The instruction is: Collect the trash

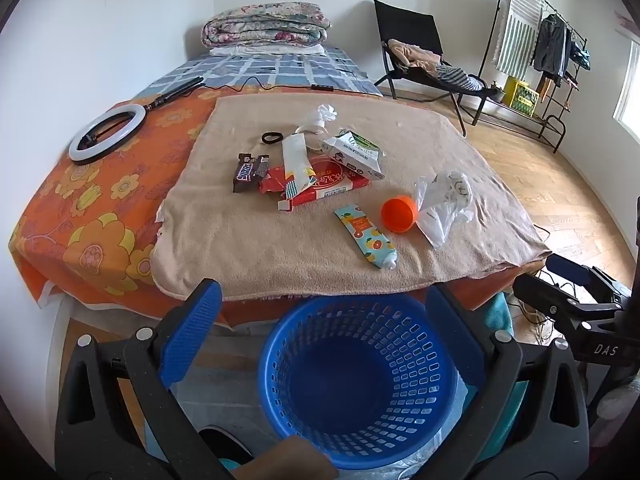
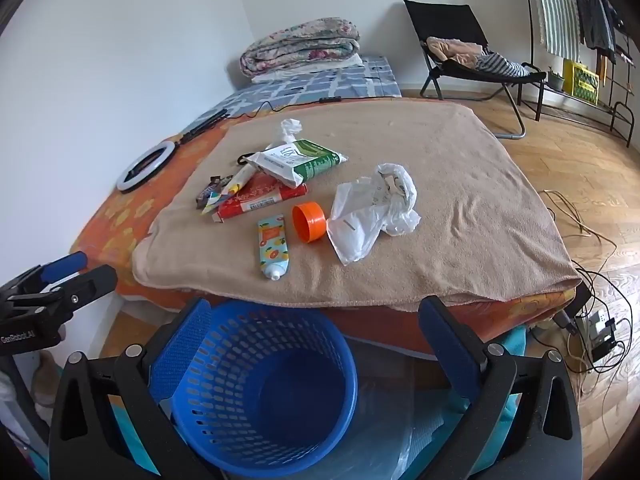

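You hold both grippers, left gripper (image 1: 320,336) and right gripper (image 2: 316,344), spread wide and empty above the basket (image 1: 360,392), ready for the bed's trash.

Soft daylight from the window (image 1: 628,88) on my right — sharp, bright views, little shadow, edges bowed and dark-cornered by fisheye.
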Tool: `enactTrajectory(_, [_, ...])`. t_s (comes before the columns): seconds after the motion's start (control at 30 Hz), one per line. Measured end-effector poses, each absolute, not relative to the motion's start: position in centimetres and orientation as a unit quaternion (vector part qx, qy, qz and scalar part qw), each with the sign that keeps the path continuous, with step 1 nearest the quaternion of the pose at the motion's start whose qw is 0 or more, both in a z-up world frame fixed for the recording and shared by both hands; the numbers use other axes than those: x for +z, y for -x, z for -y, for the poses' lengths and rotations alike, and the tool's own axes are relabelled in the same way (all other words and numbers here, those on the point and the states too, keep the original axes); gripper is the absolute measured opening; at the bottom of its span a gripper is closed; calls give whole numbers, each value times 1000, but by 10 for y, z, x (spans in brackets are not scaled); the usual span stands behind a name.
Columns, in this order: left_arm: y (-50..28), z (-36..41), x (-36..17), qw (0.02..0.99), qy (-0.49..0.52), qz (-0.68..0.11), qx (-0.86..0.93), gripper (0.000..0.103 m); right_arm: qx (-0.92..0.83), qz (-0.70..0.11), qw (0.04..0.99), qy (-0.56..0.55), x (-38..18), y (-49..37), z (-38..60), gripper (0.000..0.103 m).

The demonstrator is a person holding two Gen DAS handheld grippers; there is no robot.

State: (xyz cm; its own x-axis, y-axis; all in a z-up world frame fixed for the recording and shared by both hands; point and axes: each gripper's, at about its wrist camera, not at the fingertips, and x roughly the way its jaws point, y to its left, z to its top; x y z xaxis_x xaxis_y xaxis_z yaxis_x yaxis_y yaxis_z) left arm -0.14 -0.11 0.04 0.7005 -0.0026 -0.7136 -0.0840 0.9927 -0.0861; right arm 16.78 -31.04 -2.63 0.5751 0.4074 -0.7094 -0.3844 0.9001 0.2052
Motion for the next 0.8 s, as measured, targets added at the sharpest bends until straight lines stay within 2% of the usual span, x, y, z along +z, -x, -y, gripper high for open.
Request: enactTrajectory(0.8, [0, -1, 0, 918, 67, -391, 18, 103, 234, -399, 886, -18, -26, -162, 303, 103])
